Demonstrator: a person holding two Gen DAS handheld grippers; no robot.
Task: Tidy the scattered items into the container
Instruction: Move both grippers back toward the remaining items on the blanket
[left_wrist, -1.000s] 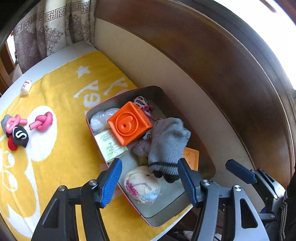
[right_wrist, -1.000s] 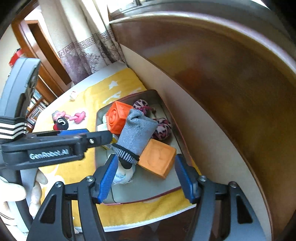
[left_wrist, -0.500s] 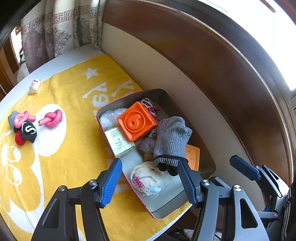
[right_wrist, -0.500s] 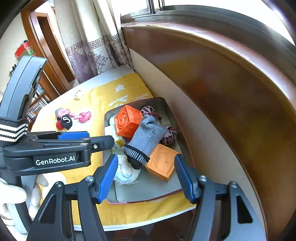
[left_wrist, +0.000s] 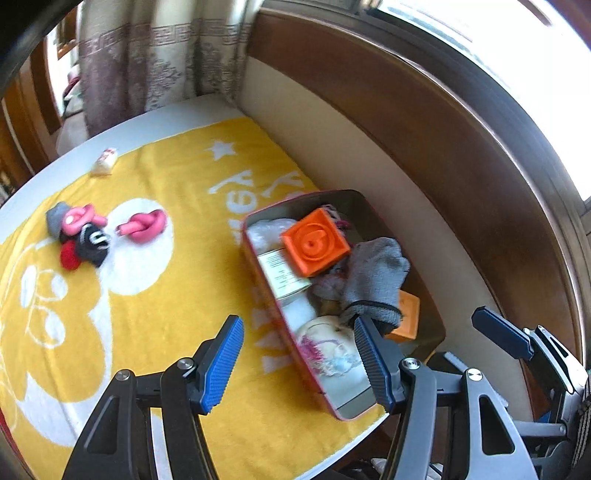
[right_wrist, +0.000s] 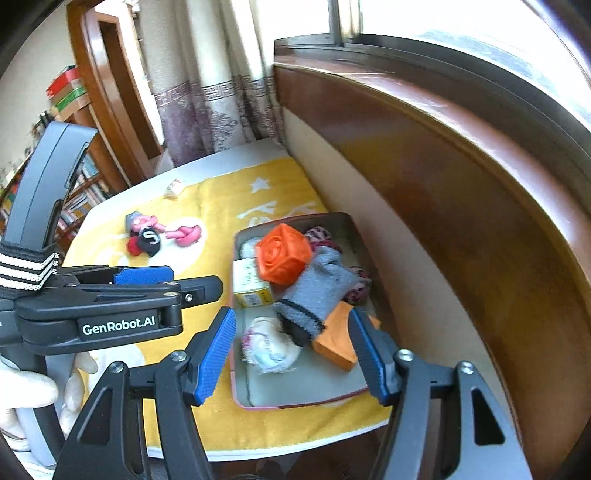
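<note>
**Both jaws empty above the tin, loose items left across the towel**

We hold both grippers over the near end of the tin (left_wrist: 343, 413), and neither carries anything. The left gripper (left_wrist: 299, 363) has its jaws apart with only towel (left_wrist: 155, 317) and the tin's rim showing between them. The right gripper (right_wrist: 291, 360) is likewise open, jaws standing clear of the contents below.

The tin lies at the towel's edge beside the wall. Inside we see an orange cube (left_wrist: 316, 245), a grey sock (left_wrist: 376, 280), a second orange block (right_wrist: 338, 341), a small box (right_wrist: 251, 282) and some cloth pieces.

Still out on the towel, well apart from both grippers, lie a pink knot (left_wrist: 144, 225) and, just beside it, a clump of a second pink knot (left_wrist: 75, 219) with a black-and-red cap (left_wrist: 88, 245). Farther off, at the towel's far edge, sits a small white packet (left_wrist: 105, 162).

We judge these all light. The knots look soft and springy; pinching across the thick middle should hold best, since a loop end may squash and slip. The cap is limp cloth, so we would bunch it at the crown. The packet is too small to tell whether it is stiff.
</note>
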